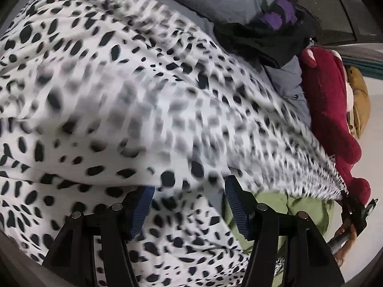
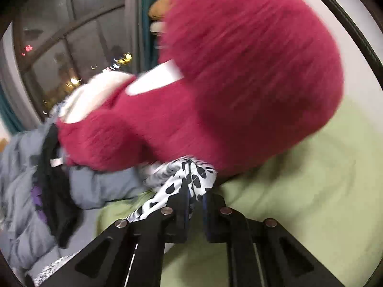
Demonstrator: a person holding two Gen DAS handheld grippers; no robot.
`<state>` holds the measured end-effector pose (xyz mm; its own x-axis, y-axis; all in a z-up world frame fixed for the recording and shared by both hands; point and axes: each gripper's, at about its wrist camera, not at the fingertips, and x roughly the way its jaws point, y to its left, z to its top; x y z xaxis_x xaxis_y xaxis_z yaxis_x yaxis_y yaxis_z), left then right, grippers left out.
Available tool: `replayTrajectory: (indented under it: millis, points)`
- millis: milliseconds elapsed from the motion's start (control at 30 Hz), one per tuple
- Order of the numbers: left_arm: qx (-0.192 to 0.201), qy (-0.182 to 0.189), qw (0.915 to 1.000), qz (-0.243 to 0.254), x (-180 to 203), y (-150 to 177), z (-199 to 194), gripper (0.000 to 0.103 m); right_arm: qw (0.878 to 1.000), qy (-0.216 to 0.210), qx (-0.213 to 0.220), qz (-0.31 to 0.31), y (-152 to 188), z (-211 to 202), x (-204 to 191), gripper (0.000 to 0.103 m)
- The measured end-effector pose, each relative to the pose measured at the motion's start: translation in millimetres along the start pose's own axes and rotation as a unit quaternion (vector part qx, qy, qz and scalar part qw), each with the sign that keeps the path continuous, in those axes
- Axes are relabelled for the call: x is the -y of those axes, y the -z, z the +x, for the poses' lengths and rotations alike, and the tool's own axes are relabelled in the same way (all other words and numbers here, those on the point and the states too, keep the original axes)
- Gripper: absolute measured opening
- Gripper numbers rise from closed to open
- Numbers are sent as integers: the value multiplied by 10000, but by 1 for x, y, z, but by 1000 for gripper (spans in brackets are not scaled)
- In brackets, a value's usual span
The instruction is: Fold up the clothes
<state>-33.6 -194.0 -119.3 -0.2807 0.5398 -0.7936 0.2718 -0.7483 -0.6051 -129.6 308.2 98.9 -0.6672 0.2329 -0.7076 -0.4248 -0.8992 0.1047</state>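
Spotted cloth point(image 1: 134, 110) — right gripper point(image 2: 195, 191) fingers nearly closed, pinching its bunched edge beside the red plush point(image 2: 239, 76); left gripper point(image 1: 189, 205) wide open over it — holding nothing.

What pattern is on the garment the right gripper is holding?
White with black spots, on the spotted garment; clearest in the left wrist view.
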Motion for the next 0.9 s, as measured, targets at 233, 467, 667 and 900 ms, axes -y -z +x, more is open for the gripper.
replayTrajectory:
  millis: [233,467,667,900]
  points:
    - [-8,-204,9990,390,15,4,5,62,9975,427,-305,-468,27,0,-9,54]
    - [25,-151,9999,31,-7,-4,-1,62,9934,216,488,-1018,28,-50,-43,59]
    - [-30,-226,9995,198,6,-3,8,62,9688,528,-615,-2341,46,16,-105,31]
    - [-95,-282,9992,264,10,-7,18,62,9470,1446,-1196,-2608,55,101,-116,44]
